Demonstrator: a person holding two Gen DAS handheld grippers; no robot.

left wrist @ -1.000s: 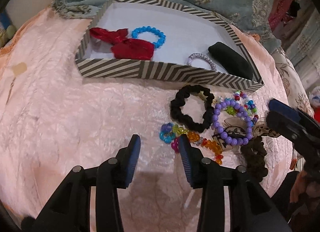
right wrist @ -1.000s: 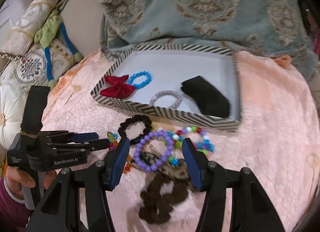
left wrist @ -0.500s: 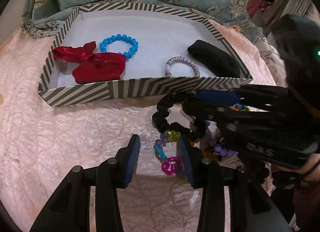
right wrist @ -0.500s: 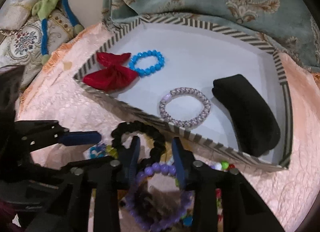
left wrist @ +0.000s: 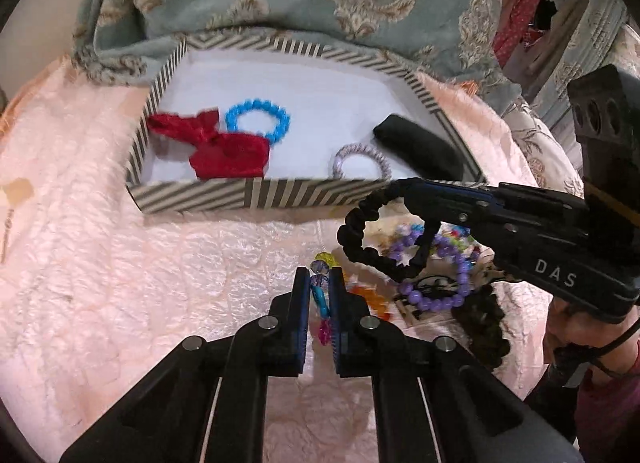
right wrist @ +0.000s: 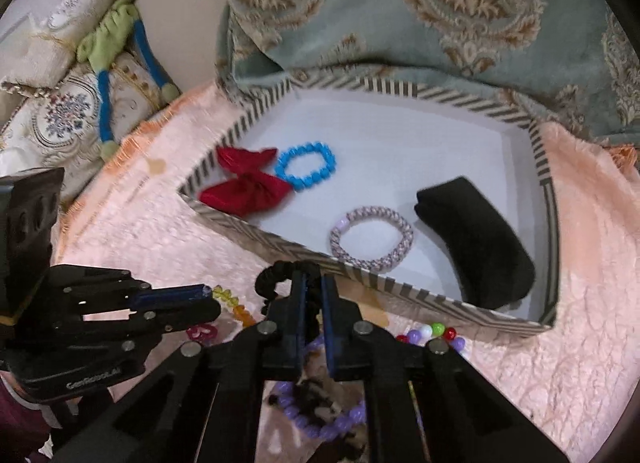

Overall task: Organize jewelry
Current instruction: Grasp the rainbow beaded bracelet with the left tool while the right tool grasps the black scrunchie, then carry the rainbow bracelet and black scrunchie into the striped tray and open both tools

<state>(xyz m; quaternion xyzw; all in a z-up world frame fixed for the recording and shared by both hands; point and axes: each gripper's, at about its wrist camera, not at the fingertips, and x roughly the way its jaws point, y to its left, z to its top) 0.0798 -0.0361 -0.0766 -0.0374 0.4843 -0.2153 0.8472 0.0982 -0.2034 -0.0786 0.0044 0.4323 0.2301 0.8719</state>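
A: What's moved since a sec ago?
B: Both claws just closed. Left gripper [left wrist: 320, 287] now pinched on the multicolour bead bracelet [left wrist: 320, 295]; right gripper [right wrist: 311, 295] clamped on the black scrunchie [left wrist: 360, 239], lifted off the pink quilt [left wrist: 160, 283].
A: Where's the rest?
B: Purple bead bracelet [left wrist: 440, 295] on the quilt, just in front of the striped tray [left wrist: 248, 193]. Red bow [left wrist: 224, 147], blue bracelet [left wrist: 258, 121] inside the tray.

Both wrist views look steeply down, close, sharing the striped tray [left wrist: 192, 199] [right wrist: 548, 199]
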